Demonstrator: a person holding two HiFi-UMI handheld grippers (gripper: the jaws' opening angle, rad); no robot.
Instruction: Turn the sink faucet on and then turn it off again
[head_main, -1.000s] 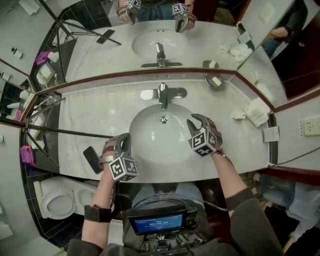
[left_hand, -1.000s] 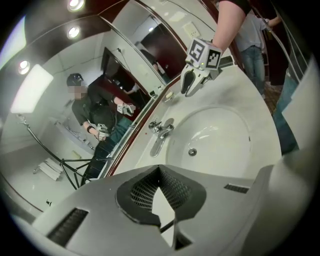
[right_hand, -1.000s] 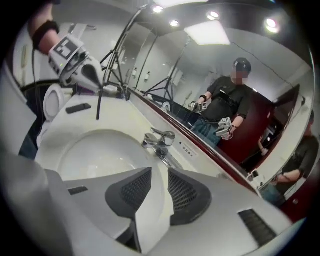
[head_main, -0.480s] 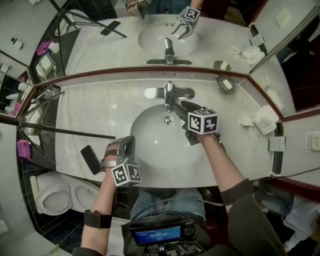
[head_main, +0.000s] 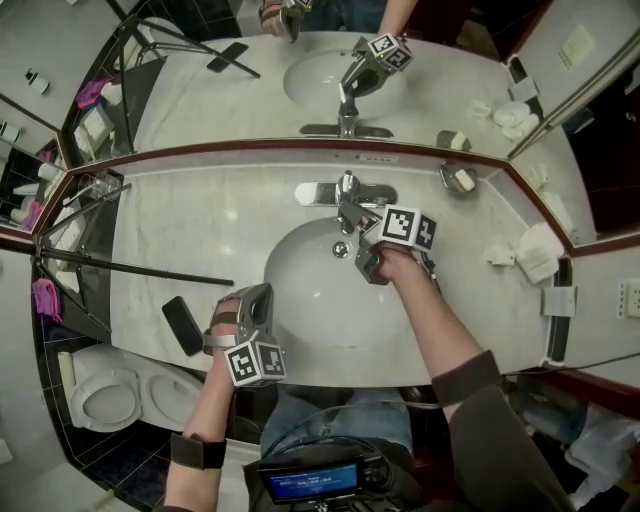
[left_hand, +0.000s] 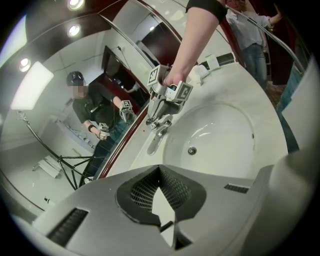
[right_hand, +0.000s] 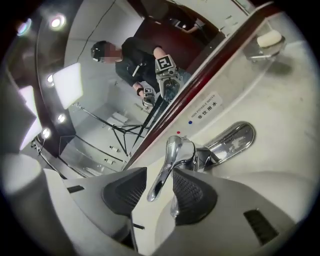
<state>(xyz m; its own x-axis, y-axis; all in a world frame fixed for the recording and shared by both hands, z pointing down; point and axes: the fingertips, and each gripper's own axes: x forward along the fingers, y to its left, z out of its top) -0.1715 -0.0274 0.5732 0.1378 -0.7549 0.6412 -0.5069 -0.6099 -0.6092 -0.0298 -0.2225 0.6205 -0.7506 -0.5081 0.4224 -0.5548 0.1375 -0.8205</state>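
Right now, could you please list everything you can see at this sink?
faucet: one, chrome, behind the basin
basin: one, white, in the counter
soap dish: one, metal, right of faucet
phone: one, black, counter's left front
towels: few, white, counter's right end
tripod: one, black, left
toilet: one, white, lower left
left gripper: grey, shut, empty, at basin's front
right gripper: grey, open, jaws just closing slightly, faucet lever between them
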